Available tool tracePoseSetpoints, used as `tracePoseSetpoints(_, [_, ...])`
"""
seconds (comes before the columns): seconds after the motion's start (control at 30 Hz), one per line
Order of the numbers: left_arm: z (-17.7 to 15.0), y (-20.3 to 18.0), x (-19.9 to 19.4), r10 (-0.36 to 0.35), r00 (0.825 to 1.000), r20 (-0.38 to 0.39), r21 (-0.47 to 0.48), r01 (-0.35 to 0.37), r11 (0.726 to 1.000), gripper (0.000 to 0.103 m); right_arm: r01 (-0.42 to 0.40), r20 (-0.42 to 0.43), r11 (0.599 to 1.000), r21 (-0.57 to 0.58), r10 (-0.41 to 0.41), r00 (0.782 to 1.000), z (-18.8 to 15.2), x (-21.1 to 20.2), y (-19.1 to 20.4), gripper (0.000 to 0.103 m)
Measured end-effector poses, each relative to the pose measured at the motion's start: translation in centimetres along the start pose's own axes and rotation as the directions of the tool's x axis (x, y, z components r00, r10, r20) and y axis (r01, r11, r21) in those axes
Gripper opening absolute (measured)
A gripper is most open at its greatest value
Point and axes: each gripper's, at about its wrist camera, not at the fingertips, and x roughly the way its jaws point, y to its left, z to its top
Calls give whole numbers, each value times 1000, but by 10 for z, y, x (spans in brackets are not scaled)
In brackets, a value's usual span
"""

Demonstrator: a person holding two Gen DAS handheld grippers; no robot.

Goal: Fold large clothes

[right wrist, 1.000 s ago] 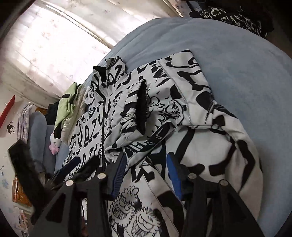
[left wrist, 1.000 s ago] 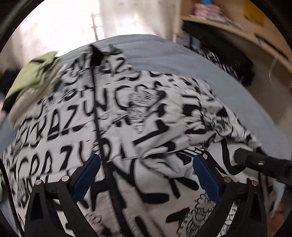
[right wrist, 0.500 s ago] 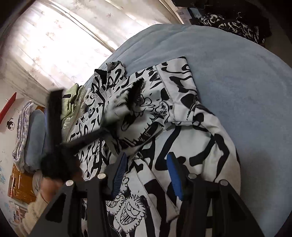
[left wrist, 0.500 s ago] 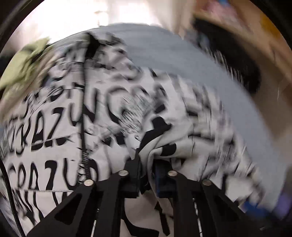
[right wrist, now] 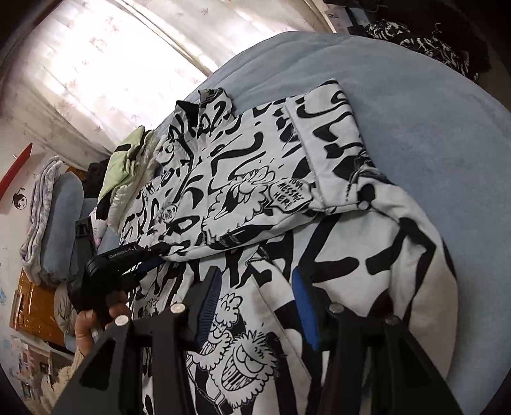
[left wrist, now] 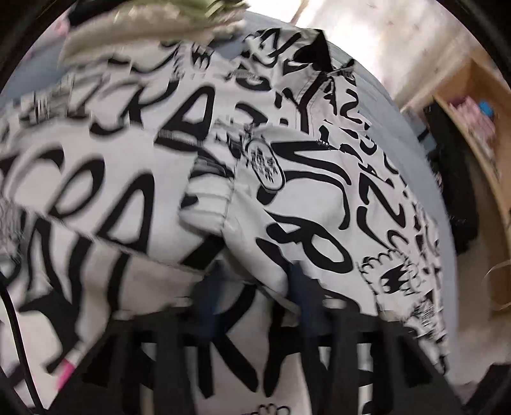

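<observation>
A white jacket with black graffiti lettering [right wrist: 255,191] lies spread on a blue bed [right wrist: 431,127]. One sleeve [right wrist: 242,204] is folded across its chest, and another folded part [right wrist: 322,143] lies at the right. In the blurred left wrist view the jacket [left wrist: 287,191] fills the frame. My left gripper [left wrist: 255,297] has its jaws opening, with the sleeve's end lying loose between the blue pads. From the right wrist, the left gripper [right wrist: 150,255] sits at the sleeve's left edge, held by a hand [right wrist: 89,325]. My right gripper [right wrist: 255,306] hovers open over the jacket's lower part, gripping nothing.
A light green garment [right wrist: 124,166] lies by the jacket's collar, and it shows at the top of the left wrist view as well [left wrist: 143,25]. Dark clothes [right wrist: 431,41] are heaped beyond the bed's far right. A wooden shelf [left wrist: 479,134] stands beside the bed. Bare blue sheet lies right of the jacket.
The left gripper shut on the sleeve, carried it across the jacket's front and laid it down flat; its jaws have parted again. The right gripper has stayed in place.
</observation>
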Motion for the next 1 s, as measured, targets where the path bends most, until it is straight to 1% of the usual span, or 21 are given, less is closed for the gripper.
tracePoseSetpoints(0.03, [3,-2,-2,8,1000,10,17,-9,1000,71,-1,-3,1000,-3,1,1000,0,1,2,46])
tracePoseSetpoints(0.1, [14,0,-5,1,1000,24,34,-2,999,72,4,-8,1000,-16,-4,1000,0,2,5,46])
tracePoseSetpoints(0.17, [22,3,-4,-8,1000,21,32,8,999,72,7,-12,1000,-25,-7,1000,2,1,7,46])
tracePoseSetpoints(0.3, [38,21,3,27,1000,9,18,-27,999,72,16,-25,999,-29,-17,1000,23,-3,5,46])
tracePoseSetpoints(0.4, [50,32,10,46,999,-1,24,-46,999,72,53,-14,998,-20,-53,999,55,-10,-5,47])
tracePoseSetpoints(0.43, [53,32,15,44,999,-5,28,-44,999,72,81,-12,996,-22,-82,997,69,-10,-10,51])
tracePoseSetpoints(0.47, [57,33,19,38,999,-14,33,-37,999,72,111,-3,994,-26,-111,994,81,-8,-15,60])
tracePoseSetpoints(0.5, [60,33,23,29,999,-27,39,-28,999,72,153,13,988,-31,-152,988,95,-5,-22,66])
tracePoseSetpoints(0.57, [65,29,32,3,999,-50,57,0,998,72,224,13,974,-33,-223,975,123,9,-39,66])
tracePoseSetpoints(0.63, [70,21,41,-1,998,-59,94,6,996,72,244,-30,970,-8,-244,969,150,35,-60,66])
tracePoseSetpoints(0.7, [72,11,47,9,998,-58,137,-1,991,72,249,-61,968,21,-248,967,168,55,-75,66])
tracePoseSetpoints(0.77, [75,1,50,17,999,-52,177,-8,984,68,198,-81,978,68,-193,978,184,75,-87,66])
tracePoseSetpoints(0.83, [79,-7,54,59,998,-38,204,-50,978,41,173,-81,981,87,-166,983,198,94,-93,66])
tracePoseSetpoints(0.87, [82,-9,55,80,996,-33,210,-71,975,39,172,-83,981,86,-165,983,200,101,-94,66])
tracePoseSetpoints(0.93, [87,-10,55,73,997,-20,199,-68,978,30,181,-90,981,72,-174,981,205,117,-92,51])
tracePoseSetpoints(0.97, [89,-11,52,67,998,-5,197,-64,978,29,201,-98,978,51,-196,976,208,122,-89,24])
tracePoseSetpoints(1.0, [91,-12,48,61,998,17,197,-63,978,28,223,-89,975,22,-220,971,211,122,-83,7])
